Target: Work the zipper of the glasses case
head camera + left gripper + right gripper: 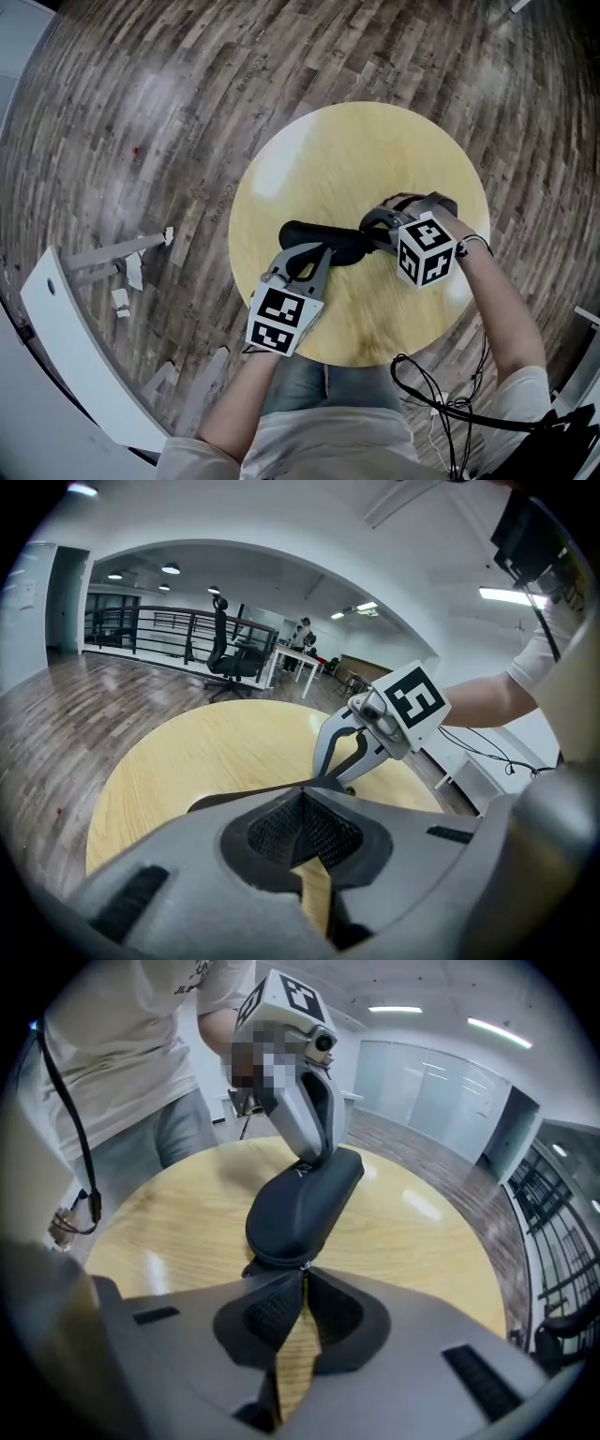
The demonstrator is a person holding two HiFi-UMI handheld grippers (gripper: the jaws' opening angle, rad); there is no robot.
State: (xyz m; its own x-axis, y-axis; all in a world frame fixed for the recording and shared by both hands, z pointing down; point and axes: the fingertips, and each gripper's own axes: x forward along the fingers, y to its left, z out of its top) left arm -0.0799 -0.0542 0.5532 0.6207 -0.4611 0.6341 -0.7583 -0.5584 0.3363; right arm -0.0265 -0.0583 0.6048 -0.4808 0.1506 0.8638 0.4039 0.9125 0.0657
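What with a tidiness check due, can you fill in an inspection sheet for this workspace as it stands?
Surface: round pale wooden table, bare apart from the job's things.
Job's things: black glasses case on the table; zipper pull at its end nearest the right tongs.
Clutter: nothing seen on the table.
Grippers: left tongs shut on the glasses case at one end; right tongs shut at the other end, apparently on the zipper pull.
Cables: black cables loop by the person's right side.
Surroundings: plank floor; white panel and scraps lie to the left.
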